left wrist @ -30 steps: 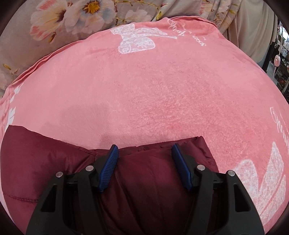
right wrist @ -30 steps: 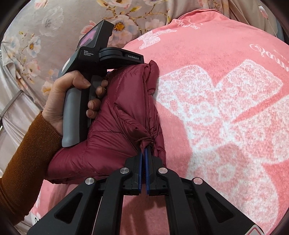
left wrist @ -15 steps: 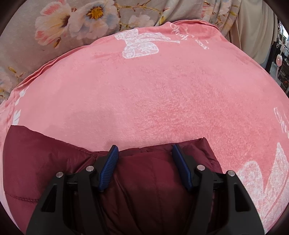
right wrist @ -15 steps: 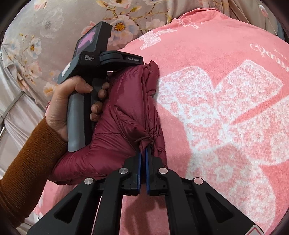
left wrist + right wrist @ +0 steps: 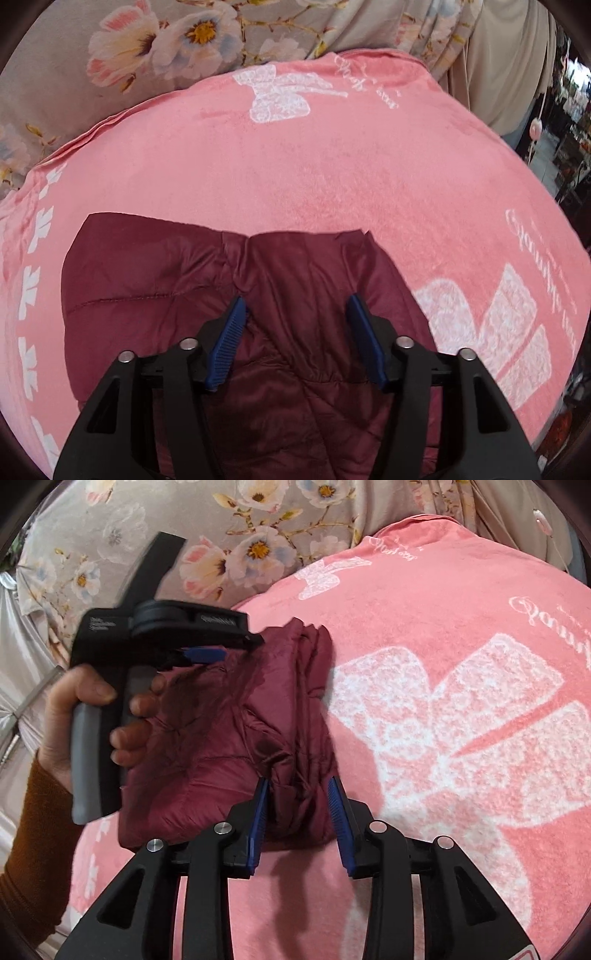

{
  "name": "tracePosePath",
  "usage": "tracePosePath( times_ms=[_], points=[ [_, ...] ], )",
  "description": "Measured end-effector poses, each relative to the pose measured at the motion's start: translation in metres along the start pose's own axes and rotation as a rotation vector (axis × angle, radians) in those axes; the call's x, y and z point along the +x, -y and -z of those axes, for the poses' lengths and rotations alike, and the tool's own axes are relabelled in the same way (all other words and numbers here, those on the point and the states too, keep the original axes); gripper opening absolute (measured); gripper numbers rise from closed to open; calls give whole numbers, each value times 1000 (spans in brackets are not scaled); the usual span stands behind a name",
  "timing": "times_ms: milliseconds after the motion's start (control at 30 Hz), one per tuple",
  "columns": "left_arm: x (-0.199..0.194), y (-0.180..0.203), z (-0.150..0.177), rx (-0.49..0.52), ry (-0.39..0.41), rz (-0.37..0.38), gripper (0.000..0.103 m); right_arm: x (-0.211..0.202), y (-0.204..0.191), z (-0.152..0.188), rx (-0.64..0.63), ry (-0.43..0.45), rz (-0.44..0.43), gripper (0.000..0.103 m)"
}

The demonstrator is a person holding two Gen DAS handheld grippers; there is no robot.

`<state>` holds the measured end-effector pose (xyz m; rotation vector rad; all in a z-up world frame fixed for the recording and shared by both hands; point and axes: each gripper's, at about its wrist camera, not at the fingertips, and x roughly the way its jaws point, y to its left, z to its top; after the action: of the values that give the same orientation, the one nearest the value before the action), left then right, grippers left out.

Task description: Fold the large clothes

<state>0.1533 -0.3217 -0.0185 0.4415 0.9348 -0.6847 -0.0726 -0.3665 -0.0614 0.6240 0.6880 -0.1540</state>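
Folded maroon quilted puffer jacket (image 5: 229, 746) lying on pink plush blanket (image 5: 461, 738) with white bow print. Right hand-held gripper (image 5: 299, 786) opening, blue pads straddling bunched jacket edge without pressing. Left hand-held gripper (image 5: 297, 306), gripped by left hand (image 5: 85, 716), closing above the jacket, nothing held.

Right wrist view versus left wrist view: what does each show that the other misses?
Only the right wrist view shows the person's hand in a brown sleeve, holding the left gripper's handle, and the right gripper, its jaws opening around the jacket's bunched edge. Only the left wrist view shows the left gripper jaws closing above the jacket, pads not pressing it. Both show the maroon jacket on the pink blanket and floral fabric behind.
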Motion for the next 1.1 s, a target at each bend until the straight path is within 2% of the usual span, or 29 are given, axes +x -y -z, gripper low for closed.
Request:
tracePosePath(
  times_ms=[167, 200, 233, 267, 333, 400, 467, 600, 733, 967, 1067, 1100],
  points=[
    [11, 3, -8, 3, -34, -25, 43, 7, -20, -9, -81, 15, -6, 34],
    [12, 4, -9, 3, -36, -29, 42, 10, -22, -8, -96, 3, 8, 30],
    [14, 5, -11, 6, -41, -35, 41, 15, -22, -9, -100, -9, 20, 15],
    [15, 6, -12, 9, -43, -39, 40, 16, -22, -9, -100, -21, 7, 7],
    [18, 7, -14, 12, -52, -44, 36, -3, -21, -8, -68, 27, -76, 5],
    [23, 8, -14, 16, -63, -51, 34, -23, -22, -9, -56, 82, -112, 3],
    [30, 13, -12, 34, -69, -66, 33, -28, -20, -8, -49, 91, -78, 2],
    [39, 19, -7, 43, -59, -94, 33, 2, -4, 5, -12, -16, 2, 2],
    [45, 18, -7, 32, -55, -88, 33, 26, -1, 9, -13, -66, 45, 1],
    [54, 22, -1, 41, 11, -141, 33, 37, -2, 15, -33, -62, 81, 0],
    [52, 16, 0, 13, 50, -119, 34, 38, 0, 12, -25, -73, 55, 0],
    [48, 11, 0, -8, 64, -87, 34, 36, 3, 11, -14, -81, 36, 0]
  ],
)
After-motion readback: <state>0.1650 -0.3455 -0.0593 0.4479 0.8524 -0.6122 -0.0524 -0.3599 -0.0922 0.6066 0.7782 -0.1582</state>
